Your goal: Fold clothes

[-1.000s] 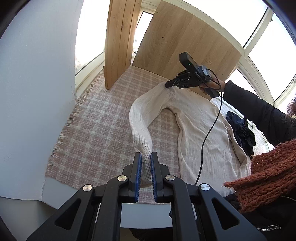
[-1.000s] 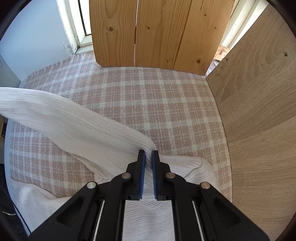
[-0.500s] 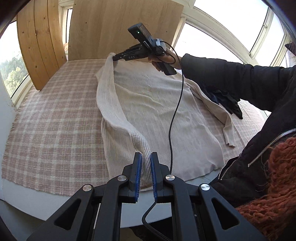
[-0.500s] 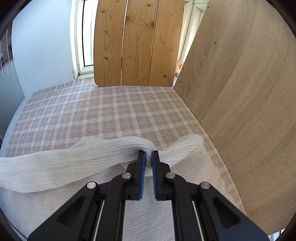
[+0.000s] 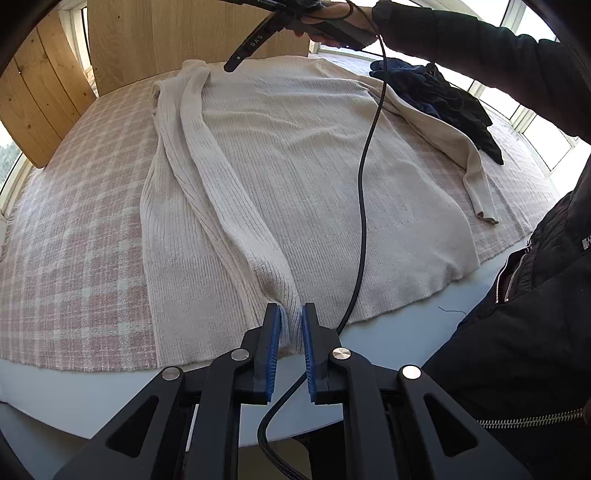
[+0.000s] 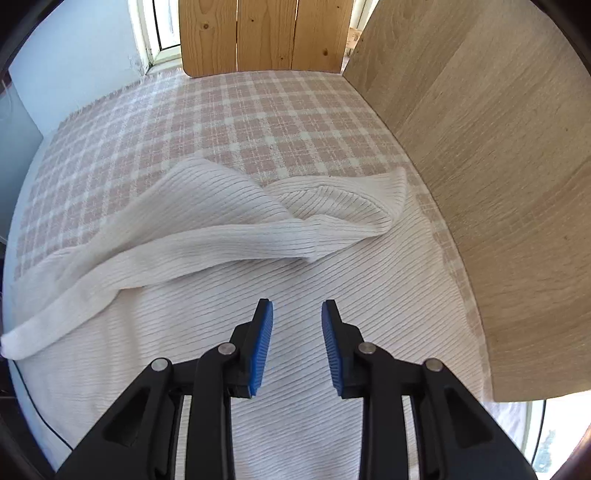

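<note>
A cream ribbed sweater (image 5: 314, 177) lies flat on a pink checked tablecloth (image 5: 74, 221). Its left sleeve (image 5: 218, 184) is folded inward along the body, from the shoulder down to the hem. My left gripper (image 5: 290, 319) holds the sleeve's cuff end between its blue pads at the near hem, jaws slightly parted. My right gripper (image 6: 297, 317) is open and empty, hovering over the sweater (image 6: 295, 295) just behind the folded shoulder (image 6: 332, 206); it also shows at the top of the left wrist view (image 5: 236, 62). The other sleeve (image 5: 454, 147) lies spread to the right.
A dark blue garment pile (image 5: 443, 96) lies at the far right. Wooden boards (image 6: 480, 147) stand along the far edge and back corner (image 6: 266, 33). A black cable (image 5: 365, 184) hangs over the sweater. The person's dark jacket (image 5: 535, 332) is at the right, by the table's white front edge (image 5: 74, 387).
Both grippers carried the left sleeve inward over the sweater body and laid it down. The right gripper opened and let go of the shoulder. The left gripper's jaws loosened slightly.
</note>
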`<state>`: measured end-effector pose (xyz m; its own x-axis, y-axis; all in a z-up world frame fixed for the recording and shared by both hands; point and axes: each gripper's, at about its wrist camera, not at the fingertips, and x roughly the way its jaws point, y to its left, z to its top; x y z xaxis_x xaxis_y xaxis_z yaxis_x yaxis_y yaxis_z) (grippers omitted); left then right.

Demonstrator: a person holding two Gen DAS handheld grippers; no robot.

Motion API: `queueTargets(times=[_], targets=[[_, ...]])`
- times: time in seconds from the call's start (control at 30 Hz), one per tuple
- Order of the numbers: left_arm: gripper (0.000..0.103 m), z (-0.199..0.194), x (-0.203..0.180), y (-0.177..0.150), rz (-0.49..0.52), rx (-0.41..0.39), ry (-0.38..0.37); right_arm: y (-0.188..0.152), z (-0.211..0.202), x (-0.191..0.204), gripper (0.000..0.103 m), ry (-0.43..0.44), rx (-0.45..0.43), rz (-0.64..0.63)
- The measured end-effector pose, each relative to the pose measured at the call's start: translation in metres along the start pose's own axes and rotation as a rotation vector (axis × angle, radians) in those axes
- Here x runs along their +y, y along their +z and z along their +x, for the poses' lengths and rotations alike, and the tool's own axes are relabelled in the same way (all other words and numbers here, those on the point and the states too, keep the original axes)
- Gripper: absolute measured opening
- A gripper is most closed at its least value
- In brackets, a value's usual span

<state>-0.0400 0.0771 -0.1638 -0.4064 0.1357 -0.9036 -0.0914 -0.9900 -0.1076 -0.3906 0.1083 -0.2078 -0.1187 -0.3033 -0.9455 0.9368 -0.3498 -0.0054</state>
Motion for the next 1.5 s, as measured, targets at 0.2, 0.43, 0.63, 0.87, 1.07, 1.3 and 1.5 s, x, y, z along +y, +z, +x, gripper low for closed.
queueTargets(times=[0.2,0.43,0.63,0.87,1.07,1.3,1.5], targets=[[0.011,0.004,-0.001,0.003,0.015,0.015,-0.027,0.028,0.013,0.011,0.029,0.128,0.082,0.244],[0.010,0.000,0.007,0.005,0.003,-0.019,-0.034,0.045,0.034,0.012,0.029,0.163,0.202,0.466],[0.011,0.000,0.014,0.001,-0.015,-0.019,-0.038,0.054,0.043,0.035,0.029,0.016,0.267,0.390],[0.010,-0.003,0.029,-0.001,-0.037,-0.002,-0.004,0.025,0.033,0.053,0.005,-0.092,0.292,0.246],[0.010,0.000,0.036,0.007,-0.074,-0.017,-0.023,-0.015,0.022,0.043,0.009,-0.169,0.334,0.234],[0.010,0.016,0.047,0.014,-0.264,-0.038,-0.135,-0.009,-0.022,0.082,0.024,-0.099,0.205,0.162],[0.018,0.027,0.046,0.014,-0.270,-0.011,-0.060,0.037,-0.021,0.110,0.035,-0.227,0.136,0.053]])
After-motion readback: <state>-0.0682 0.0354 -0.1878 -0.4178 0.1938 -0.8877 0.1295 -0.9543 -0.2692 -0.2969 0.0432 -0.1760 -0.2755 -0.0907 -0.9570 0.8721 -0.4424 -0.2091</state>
